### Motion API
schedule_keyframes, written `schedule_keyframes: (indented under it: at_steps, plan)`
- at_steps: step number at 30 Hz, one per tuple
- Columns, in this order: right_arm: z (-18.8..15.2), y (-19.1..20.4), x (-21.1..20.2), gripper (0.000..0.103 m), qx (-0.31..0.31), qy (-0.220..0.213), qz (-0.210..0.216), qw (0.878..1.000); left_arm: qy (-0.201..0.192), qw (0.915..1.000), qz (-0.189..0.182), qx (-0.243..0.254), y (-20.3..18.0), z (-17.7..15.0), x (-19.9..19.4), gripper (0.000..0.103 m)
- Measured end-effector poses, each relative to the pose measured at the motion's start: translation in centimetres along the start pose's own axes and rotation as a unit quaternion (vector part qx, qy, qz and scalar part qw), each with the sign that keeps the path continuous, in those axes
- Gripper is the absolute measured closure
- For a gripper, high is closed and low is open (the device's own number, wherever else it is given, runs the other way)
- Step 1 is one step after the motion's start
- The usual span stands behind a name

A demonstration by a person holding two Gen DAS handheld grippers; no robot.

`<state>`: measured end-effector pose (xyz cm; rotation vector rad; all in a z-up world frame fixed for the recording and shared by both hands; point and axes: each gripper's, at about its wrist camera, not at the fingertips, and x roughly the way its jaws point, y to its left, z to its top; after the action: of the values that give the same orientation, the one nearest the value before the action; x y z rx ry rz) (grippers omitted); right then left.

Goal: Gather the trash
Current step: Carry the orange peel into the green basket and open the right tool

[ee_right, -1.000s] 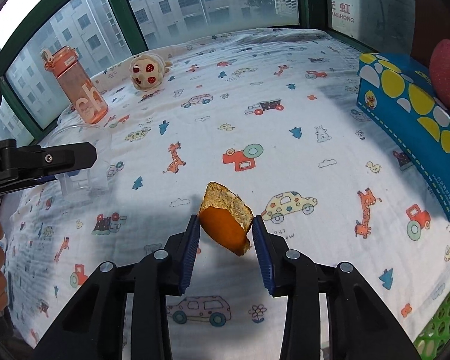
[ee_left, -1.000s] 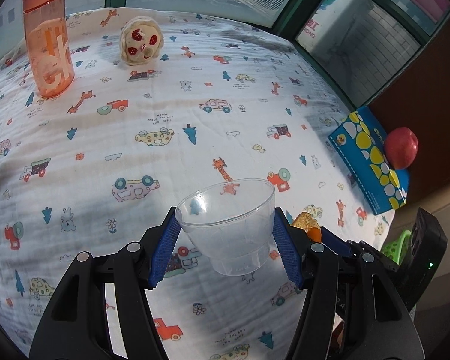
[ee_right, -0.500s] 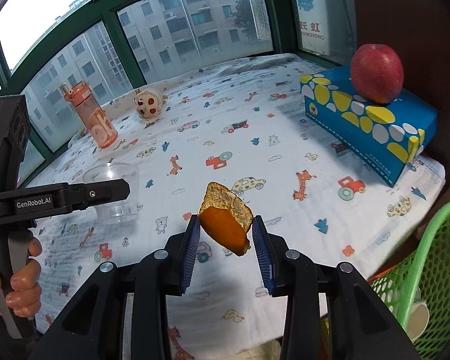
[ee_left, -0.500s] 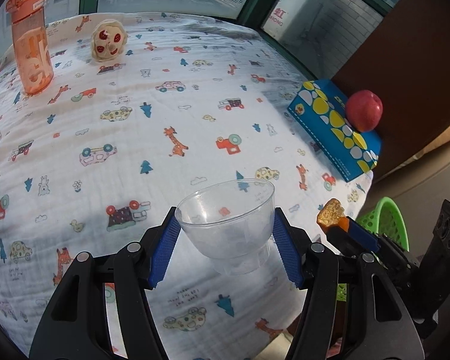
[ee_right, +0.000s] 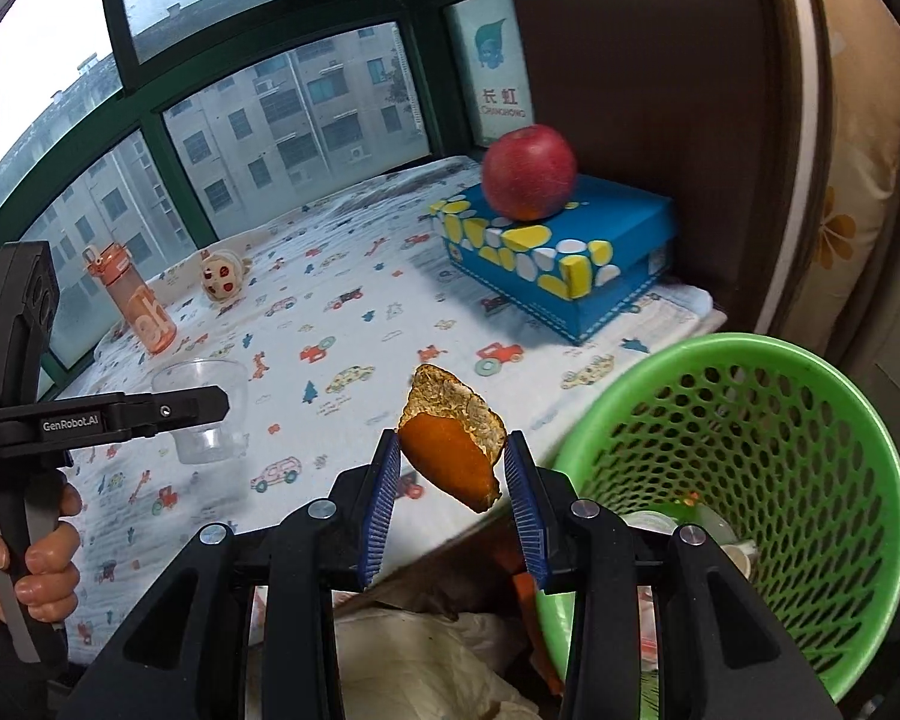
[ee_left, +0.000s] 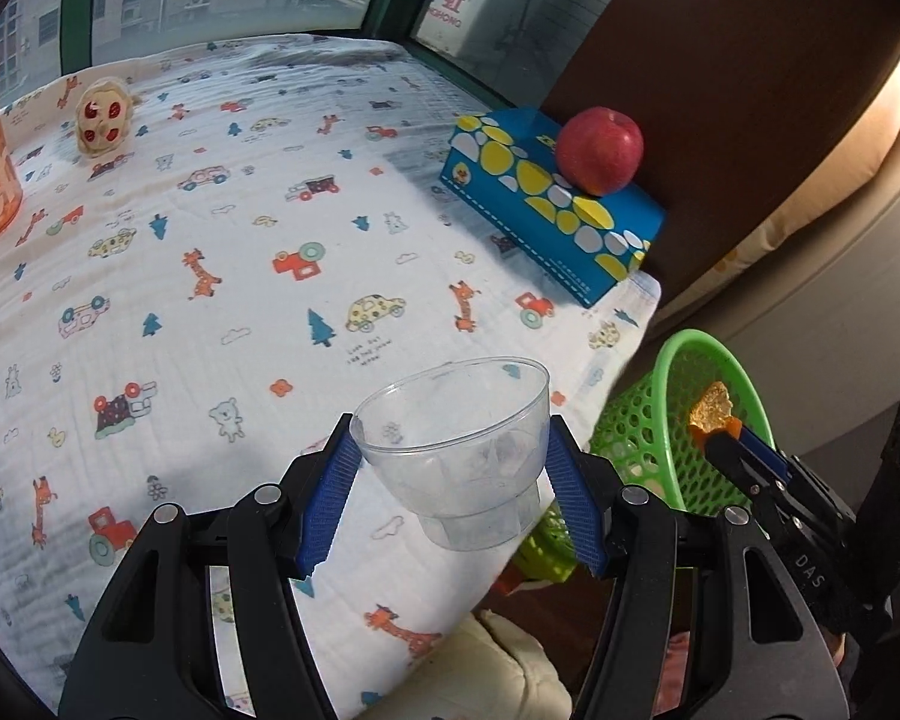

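Both claws now near green basket (ee_right: pixel 750 480), cup (ee_left: pixel 456 456), peel (ee_right: pixel 450 456) still gripped

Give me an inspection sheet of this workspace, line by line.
Surface: printed cloth over a raised platform by the window.
Job's things: clear plastic cup and orange peel, both held; green basket beside the platform edge, trash inside.
Clutter: red apple on blue box; orange bottle; small toy.
Grippers: left gripper shut on the cup; right gripper shut on the peel.
Cables: nothing seen.
Surroundings: windows, buildings outside.
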<state>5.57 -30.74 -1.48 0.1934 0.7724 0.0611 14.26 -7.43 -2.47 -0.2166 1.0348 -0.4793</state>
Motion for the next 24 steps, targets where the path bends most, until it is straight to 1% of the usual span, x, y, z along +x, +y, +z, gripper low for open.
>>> schedule_keyframes:
  at_steps: [7, 12, 15, 16, 17, 19, 24]
  plan:
    - [-1.9, -6.3, -2.7, 0.067, 0.038, 0.000, -0.058, 0.998, 0.010, 0.9991, -0.020, 0.037, -4.6, -0.1, 1.0, 0.042]
    - [-3.5, -9.6, -3.7, 0.065, 0.068, 0.004, -0.084, 0.994, 0.019, 0.9977, -0.029, 0.059, -7.2, -0.2, 1.7, 0.042]
    - [-4.2, -11.0, -4.2, 0.062, 0.087, 0.005, -0.087, 0.992, 0.024, 0.9966, -0.033, 0.071, -8.6, -0.3, 2.2, 0.042]
    - [-4.4, -11.2, -4.4, 0.059, 0.090, 0.005, -0.088, 0.992, 0.026, 0.9963, -0.033, 0.074, -9.0, -0.4, 2.4, 0.042]
    - [-4.5, -11.5, -4.6, 0.053, 0.093, 0.003, -0.090, 0.992, 0.028, 0.9960, -0.035, 0.077, -9.4, -0.4, 2.5, 0.042]
    - [-4.7, -11.8, -5.1, 0.048, 0.096, -0.003, -0.092, 0.991, 0.032, 0.9951, -0.039, 0.085, -10.4, -0.5, 2.8, 0.042]
    - [-4.9, -12.7, -6.1, 0.048, 0.110, -0.013, -0.097, 0.989, 0.037, 0.9927, -0.047, 0.105, -12.8, -0.7, 3.4, 0.042]
